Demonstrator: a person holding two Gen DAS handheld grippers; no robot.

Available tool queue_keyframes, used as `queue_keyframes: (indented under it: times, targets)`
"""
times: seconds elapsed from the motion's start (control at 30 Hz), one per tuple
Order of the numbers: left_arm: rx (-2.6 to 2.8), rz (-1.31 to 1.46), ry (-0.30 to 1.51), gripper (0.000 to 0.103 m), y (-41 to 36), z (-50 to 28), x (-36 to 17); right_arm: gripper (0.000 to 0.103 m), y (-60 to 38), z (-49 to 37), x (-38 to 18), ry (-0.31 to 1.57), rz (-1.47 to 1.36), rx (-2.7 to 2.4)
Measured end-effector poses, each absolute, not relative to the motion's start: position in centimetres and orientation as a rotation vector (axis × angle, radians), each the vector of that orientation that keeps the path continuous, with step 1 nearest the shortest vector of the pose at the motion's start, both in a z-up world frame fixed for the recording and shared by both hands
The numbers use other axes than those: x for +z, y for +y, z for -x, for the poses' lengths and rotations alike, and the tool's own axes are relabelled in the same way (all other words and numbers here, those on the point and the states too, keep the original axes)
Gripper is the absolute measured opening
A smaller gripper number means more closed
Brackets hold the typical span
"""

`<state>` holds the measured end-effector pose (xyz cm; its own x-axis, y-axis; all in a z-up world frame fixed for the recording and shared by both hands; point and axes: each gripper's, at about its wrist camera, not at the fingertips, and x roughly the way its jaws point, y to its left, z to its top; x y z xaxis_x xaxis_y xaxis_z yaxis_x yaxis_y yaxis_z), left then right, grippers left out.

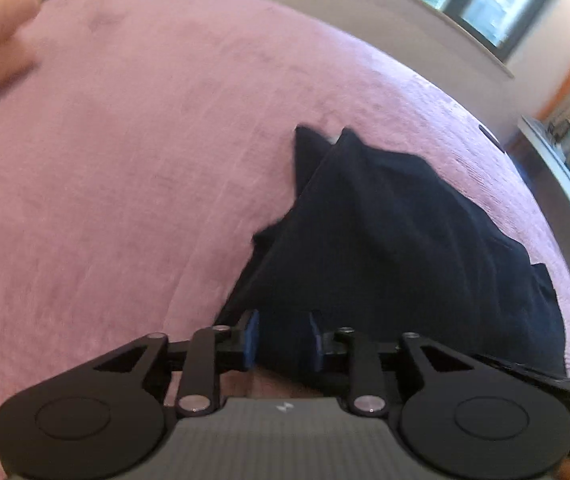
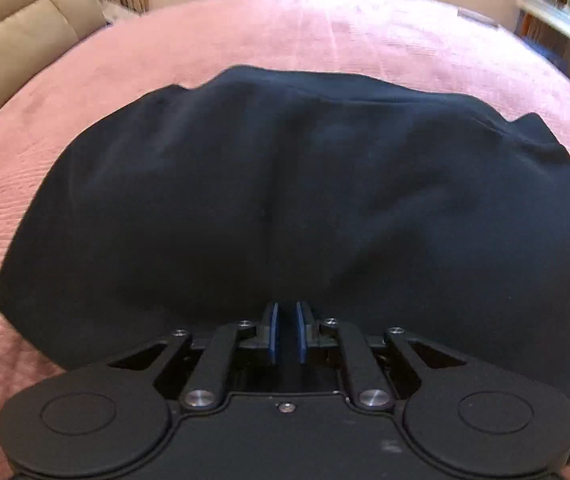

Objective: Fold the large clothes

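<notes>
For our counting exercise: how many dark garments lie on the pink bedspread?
1: a dark navy fabric garment, spread across the middle of the pink textured bedspread, directly ahead of both grippers. Folded layers could hide another piece.

One dark garment (image 2: 285, 200), one pink bedspread (image 1: 125, 160)

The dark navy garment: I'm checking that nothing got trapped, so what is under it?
The dark navy garment lies on the pink textured bedspread. Whatever is directly beneath the cloth is covered and cannot be seen.
</notes>
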<state>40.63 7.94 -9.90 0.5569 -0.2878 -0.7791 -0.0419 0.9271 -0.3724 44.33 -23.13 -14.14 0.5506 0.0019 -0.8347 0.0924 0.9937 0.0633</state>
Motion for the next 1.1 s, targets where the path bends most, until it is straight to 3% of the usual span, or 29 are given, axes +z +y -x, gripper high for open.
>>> queue_keyframes:
  times: [0.1,0.17,0.43,0.53,0.63,0.7,0.83,1.1]
  targets:
    - [-0.121,0.387,0.997,0.039,8.3,-39.9,-10.9,0.010,-22.7,-44.3,-13.6,0.999,-0.078,-0.066]
    - [-0.098,0.416,0.993,0.063,8.9,-39.3,-11.3,0.010,-22.8,-44.4,-13.7,1.000,-0.087,-0.062]
    - [-0.123,0.631,0.972,0.068,10.6,-39.4,-13.2,0.011,-23.6,-44.0,-14.2,0.990,-0.186,-0.076]
    - [-0.138,0.688,0.908,0.077,10.3,-40.5,-14.2,0.011,-23.6,-43.4,-14.2,0.969,-0.191,-0.074]
    - [-0.129,0.688,0.861,0.077,9.5,-41.8,-14.7,0.011,-23.3,-43.3,-13.9,0.961,-0.179,-0.070]
    - [-0.121,0.679,0.835,0.076,8.8,-42.7,-14.7,0.011,-23.5,-43.3,-13.9,0.957,-0.193,-0.068]
    - [-0.175,0.731,0.847,0.021,8.2,-43.3,-15.1,0.011,-24.5,-41.8,-12.5,0.911,-0.279,-0.073]
    - [-0.149,0.764,0.855,0.025,8.4,-42.6,-14.5,0.011,-23.9,-42.1,-10.4,0.787,-0.191,-0.107]
